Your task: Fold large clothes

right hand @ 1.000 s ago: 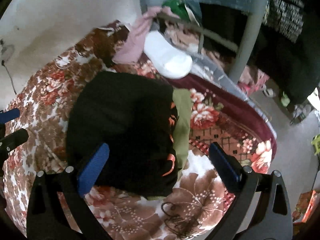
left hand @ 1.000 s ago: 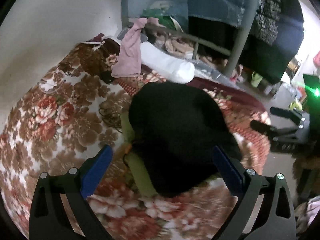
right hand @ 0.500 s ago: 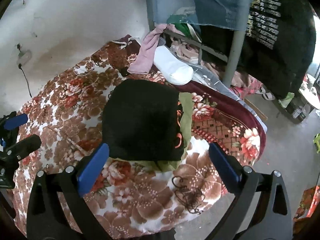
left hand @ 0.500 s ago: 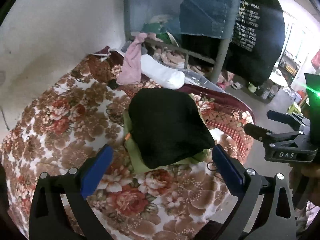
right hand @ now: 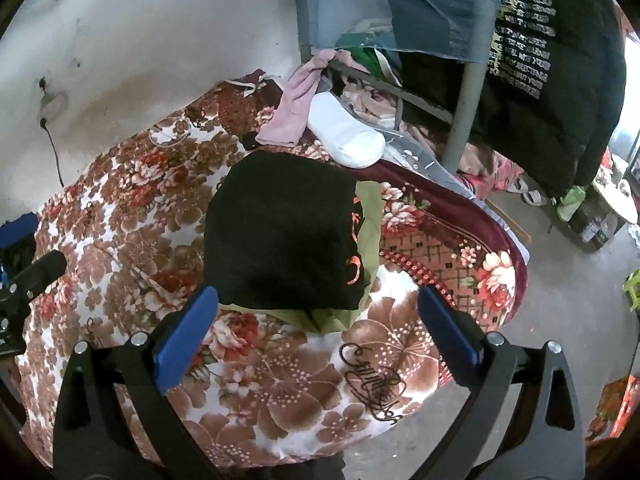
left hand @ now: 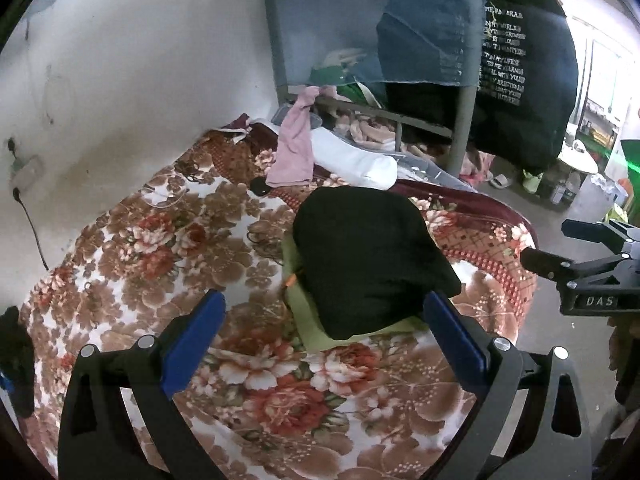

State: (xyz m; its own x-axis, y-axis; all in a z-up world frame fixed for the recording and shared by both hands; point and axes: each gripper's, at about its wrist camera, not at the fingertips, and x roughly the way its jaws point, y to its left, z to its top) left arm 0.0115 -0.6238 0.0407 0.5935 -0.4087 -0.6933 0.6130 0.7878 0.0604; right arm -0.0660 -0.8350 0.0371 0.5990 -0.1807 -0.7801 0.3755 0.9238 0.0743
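Observation:
A folded black garment (left hand: 372, 260) (right hand: 280, 232) lies on top of a folded olive-green garment (left hand: 308, 320) (right hand: 368, 220) on the floral blanket (left hand: 160, 248) (right hand: 132, 208). Orange print shows along the black garment's right edge in the right wrist view. My left gripper (left hand: 324, 340) hovers open above and short of the pile, holding nothing. My right gripper (right hand: 316, 328) is open too, back from the pile's near edge and empty. The right gripper also shows at the right edge (left hand: 592, 272) in the left wrist view, and the left gripper at the left edge (right hand: 24, 272) in the right wrist view.
A pink cloth (left hand: 296, 148) and a white pillow (left hand: 352, 160) lie at the bed's far end by a metal bunk frame (left hand: 464, 120). A dark printed garment (left hand: 520, 72) hangs at the right. The white wall (left hand: 120, 80) borders the left, bare floor (right hand: 560, 300) the right.
Both grippers have pulled back and up from the folded pile, so it looks smaller and more of the blanket and room shows. Both stayed open and empty.

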